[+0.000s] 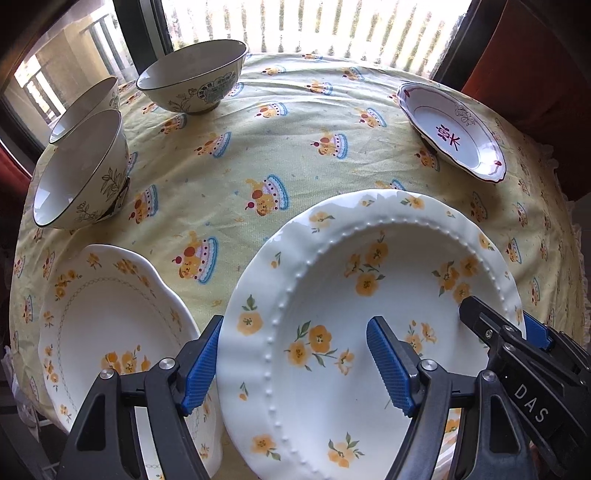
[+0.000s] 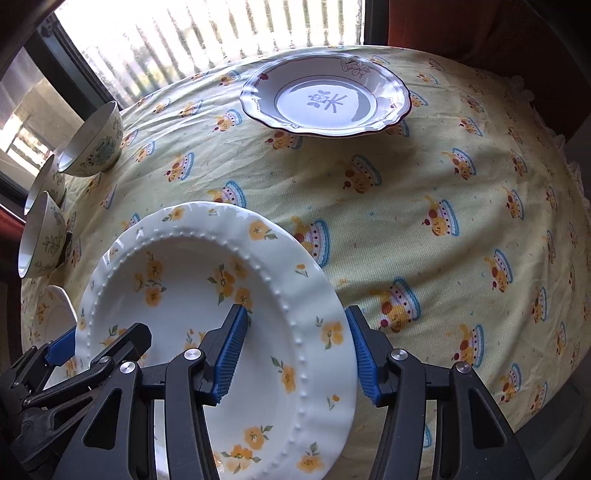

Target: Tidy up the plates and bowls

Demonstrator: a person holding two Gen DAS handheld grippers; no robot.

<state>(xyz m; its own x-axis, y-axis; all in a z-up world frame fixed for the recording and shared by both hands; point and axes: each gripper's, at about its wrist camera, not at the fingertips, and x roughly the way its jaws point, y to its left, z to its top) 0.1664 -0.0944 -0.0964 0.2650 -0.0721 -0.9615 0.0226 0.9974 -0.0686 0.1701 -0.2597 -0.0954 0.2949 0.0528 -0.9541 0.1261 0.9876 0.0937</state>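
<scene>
1. The left tongs [image 1: 295, 365] stand apart, straddling the left rim of the beaded plate [image 1: 332, 302]; one blue pad is outside the rim, the other over the well. Whether the pads touch the china I cannot tell.
2. The right tongs [image 2: 297, 354] are likewise apart, astride the plate's right rim, low centre of the right view. They also show at the lower right of the left view.
3. The beaded plate fills the lower middle of both views; whether it rests on the counter [image 1: 303, 122] I cannot tell.
4. Just beside it, lower left of the left view, lies a scalloped plate [image 1: 110, 321] with the same yellow flowers. The left tongs' outer finger crosses its right edge, so room there is tight.
5. At the left edge of the left view stand a near bowl [image 1: 79, 173] and a second bowl [image 1: 86, 107] close behind it; a far bowl [image 1: 194, 75] stands apart at the upper left.
6. A red-rimmed plate [image 2: 325, 98] sits at the top centre of the right view, well apart from the rest.
7. Between these pieces the yellow printed cloth [image 2: 424, 184] lies open across the middle and right.
8. The far counter edge meets a window [image 1: 295, 26]; the cloth's right edge falls away by red fabric [image 2: 480, 26].
</scene>
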